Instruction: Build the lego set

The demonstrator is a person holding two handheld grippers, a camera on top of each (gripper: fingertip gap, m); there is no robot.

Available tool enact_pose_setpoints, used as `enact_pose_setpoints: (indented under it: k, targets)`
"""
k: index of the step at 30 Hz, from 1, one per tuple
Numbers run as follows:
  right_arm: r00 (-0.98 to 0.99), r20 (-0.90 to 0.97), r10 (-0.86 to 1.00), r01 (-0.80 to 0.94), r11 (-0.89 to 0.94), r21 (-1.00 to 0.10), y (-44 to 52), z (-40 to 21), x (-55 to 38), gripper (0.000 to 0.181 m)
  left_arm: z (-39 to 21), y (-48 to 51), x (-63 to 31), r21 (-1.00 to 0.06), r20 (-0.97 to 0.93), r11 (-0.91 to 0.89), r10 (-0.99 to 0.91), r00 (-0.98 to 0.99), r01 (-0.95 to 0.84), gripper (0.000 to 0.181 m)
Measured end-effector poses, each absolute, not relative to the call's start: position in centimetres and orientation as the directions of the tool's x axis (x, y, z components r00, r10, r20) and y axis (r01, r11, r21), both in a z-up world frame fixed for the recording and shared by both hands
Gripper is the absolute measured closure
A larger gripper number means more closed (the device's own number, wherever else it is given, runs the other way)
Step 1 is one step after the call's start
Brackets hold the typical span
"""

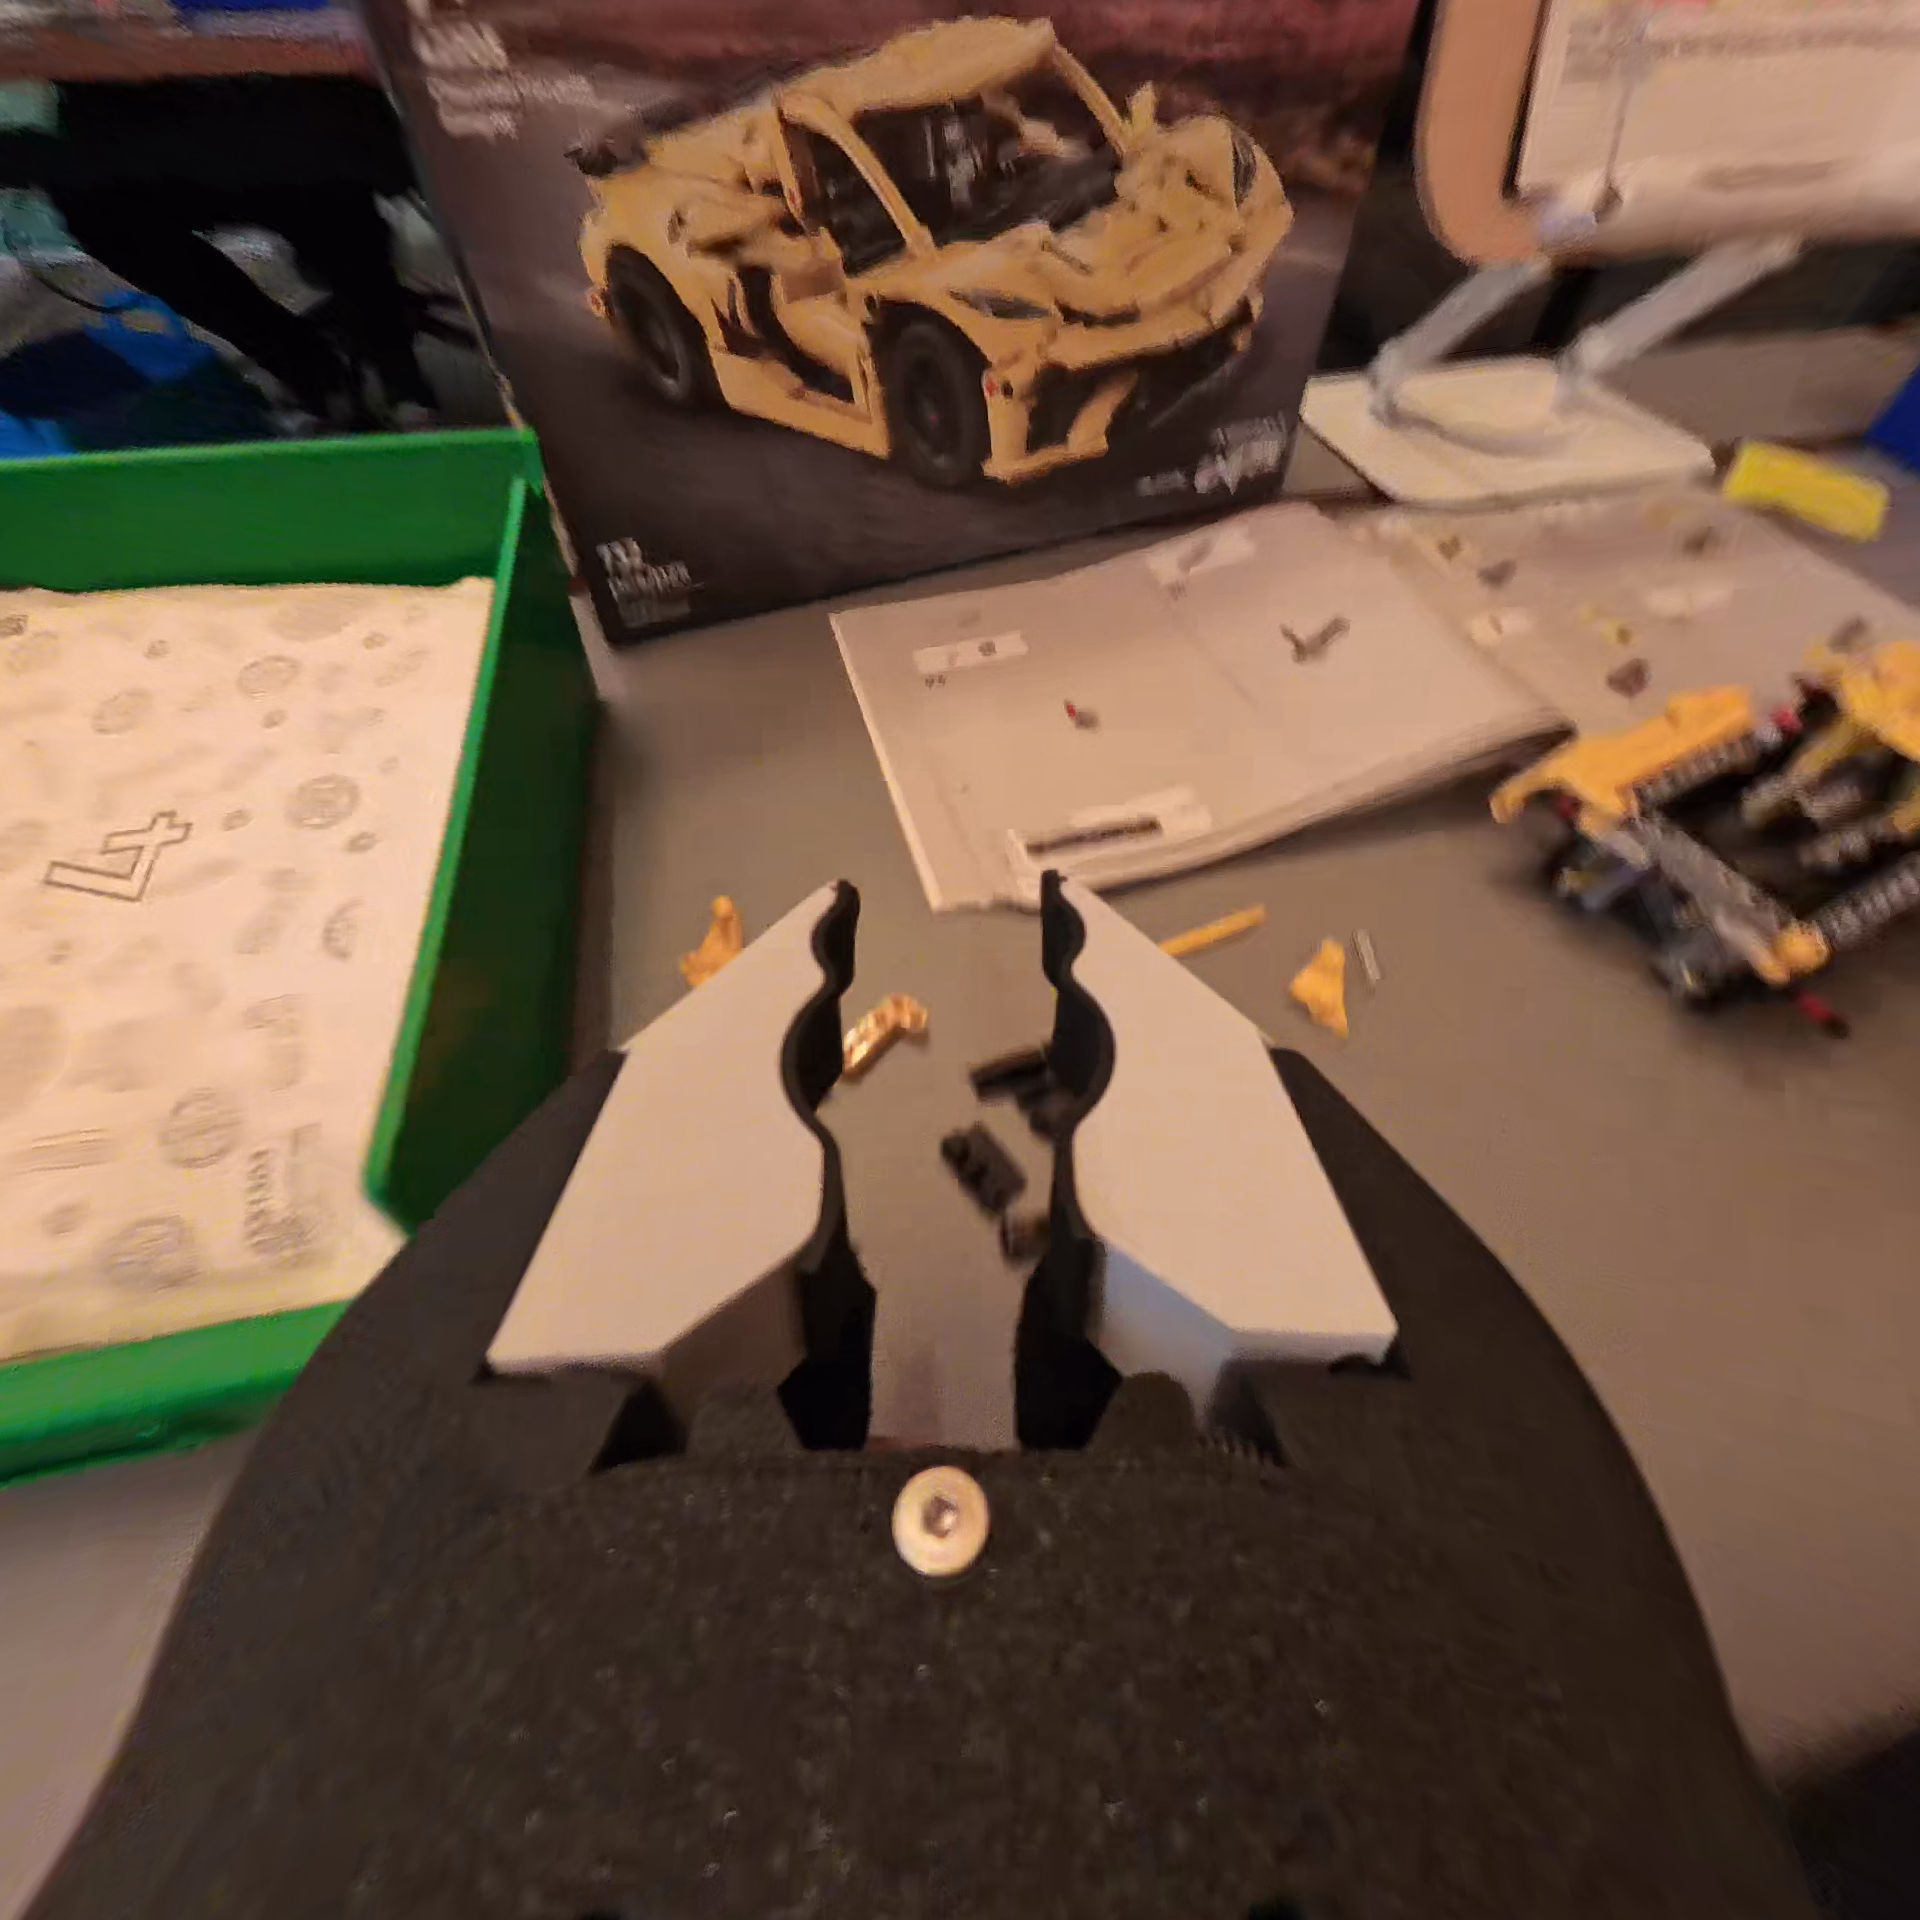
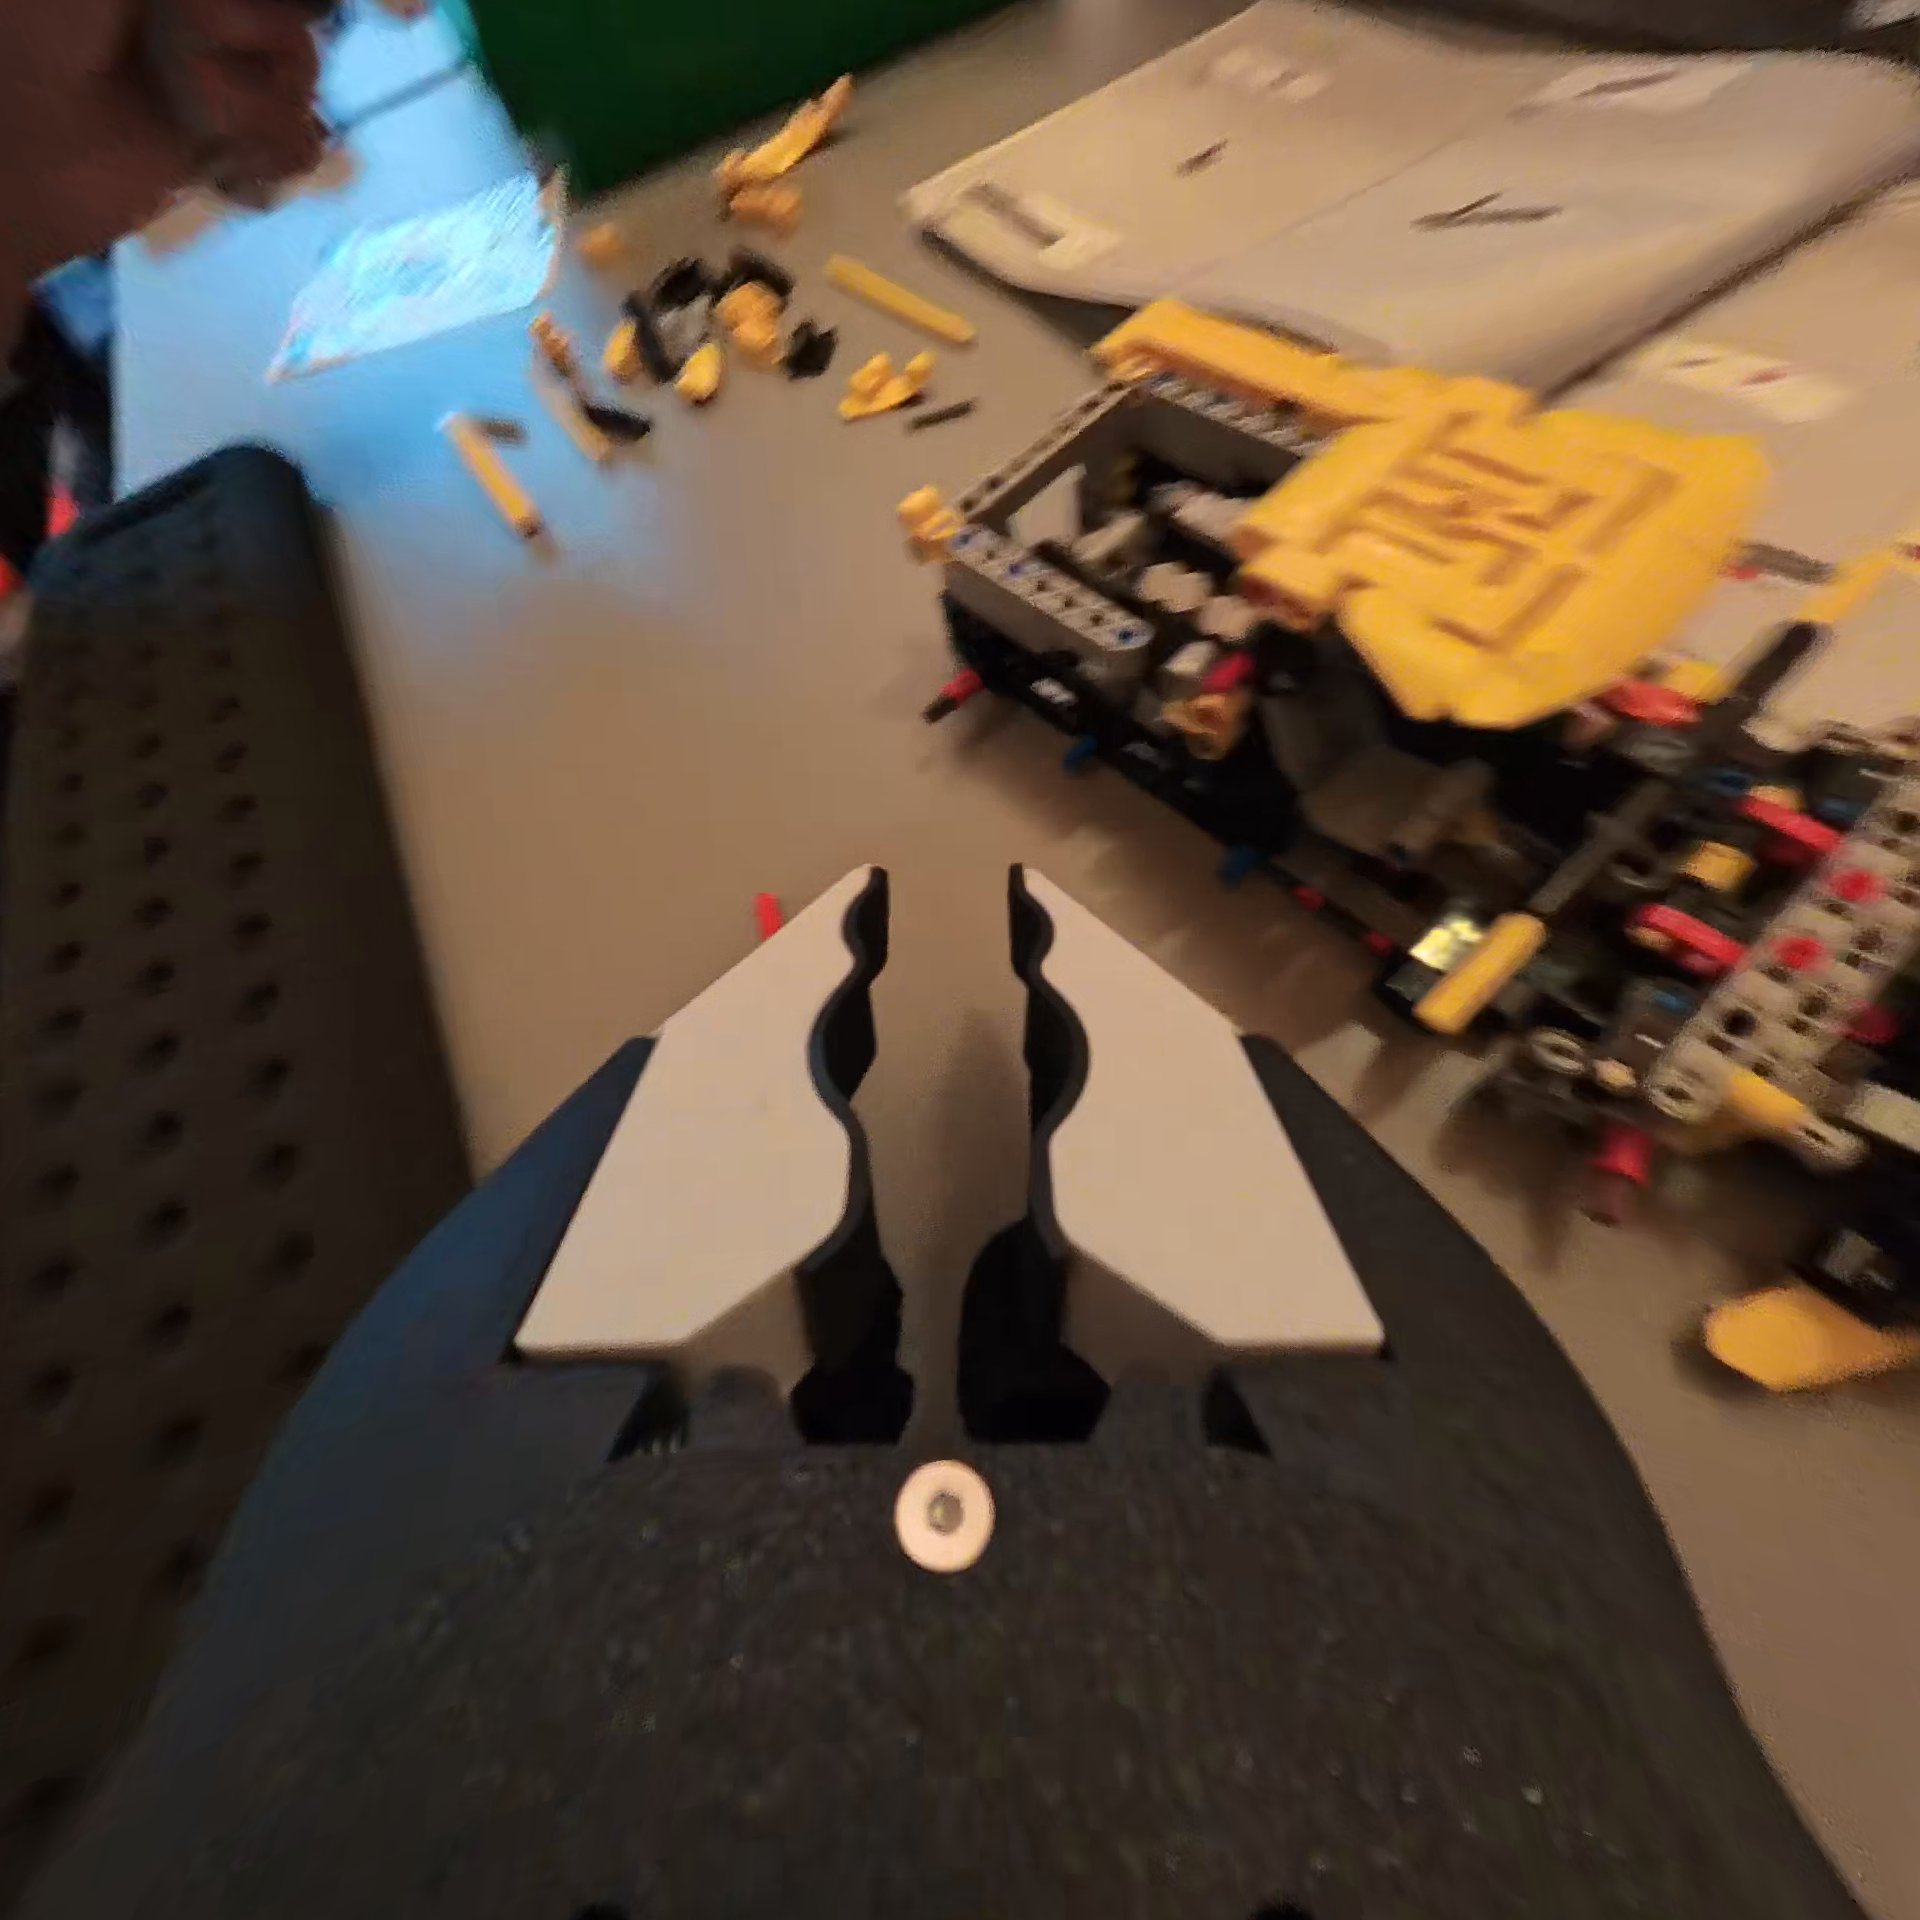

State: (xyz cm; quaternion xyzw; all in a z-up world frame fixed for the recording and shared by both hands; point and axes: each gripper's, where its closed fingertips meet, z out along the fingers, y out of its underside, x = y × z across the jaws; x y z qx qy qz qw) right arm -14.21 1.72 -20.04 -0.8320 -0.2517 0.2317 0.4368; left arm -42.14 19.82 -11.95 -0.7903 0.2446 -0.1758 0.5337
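My left gripper (image 1: 951,899) is open and empty, hovering over loose pieces on the grey table: a yellow curved piece (image 1: 883,1029) and small black pieces (image 1: 982,1158) lie between its fingers. The half-built yellow and black car model (image 1: 1725,842) sits at the right in the left wrist view. In the right wrist view the model (image 2: 1455,665) is ahead and to the right of my right gripper (image 2: 948,883), which is open, empty and apart from it. A scatter of yellow and black pieces (image 2: 717,322) lies farther ahead to the left.
A green tray (image 1: 488,831) with a printed paper bag (image 1: 208,935) stands at the left. The set's box (image 1: 894,312) stands behind the open instruction booklet (image 1: 1195,727). A white stand (image 1: 1496,416) is at the back right. A black perforated object (image 2: 177,935) is left of the right gripper. The left gripper's tips are roughly 35 cm from the right gripper's.
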Motion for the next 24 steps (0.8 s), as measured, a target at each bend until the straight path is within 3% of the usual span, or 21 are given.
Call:
enact_pose_setpoints:
  k: [2, 8, 12, 21, 24]
  targets:
    - [0.827, -0.136, 0.545, 0.166, -0.468, -0.868, 2.9, -19.4, -12.5, 0.145, -12.6, 17.8, -43.6, -0.884, 0.003, -0.361, -0.641, 0.768, -0.298, 0.146]
    - [0.854, -0.113, 0.507, 0.108, -0.387, -0.916, 4.2, -17.6, -11.1, 0.151, -19.0, 12.3, -46.3, -0.692, -0.027, -0.475, -0.736, 0.676, -0.544, 0.145]
    - [0.849, -0.090, 0.520, 0.138, -0.383, -0.913, 4.1, -18.0, -11.3, 0.154, -21.3, 9.5, -44.3, -0.667, 0.094, -0.499, -0.793, 0.603, -0.553, 0.146]
    - [0.852, -0.109, 0.512, 0.124, -0.399, -0.908, 4.2, -18.2, -11.1, 0.157, -20.0, 13.8, -40.0, -0.755, 0.014, -0.451, -0.737, 0.676, -0.476, 0.147]
    - [0.857, -0.106, 0.504, 0.119, -0.395, -0.911, 4.2, -18.1, -10.8, 0.158, -20.6, 14.1, -38.1, -0.747, 0.086, -0.479, -0.757, 0.648, -0.461, 0.147]
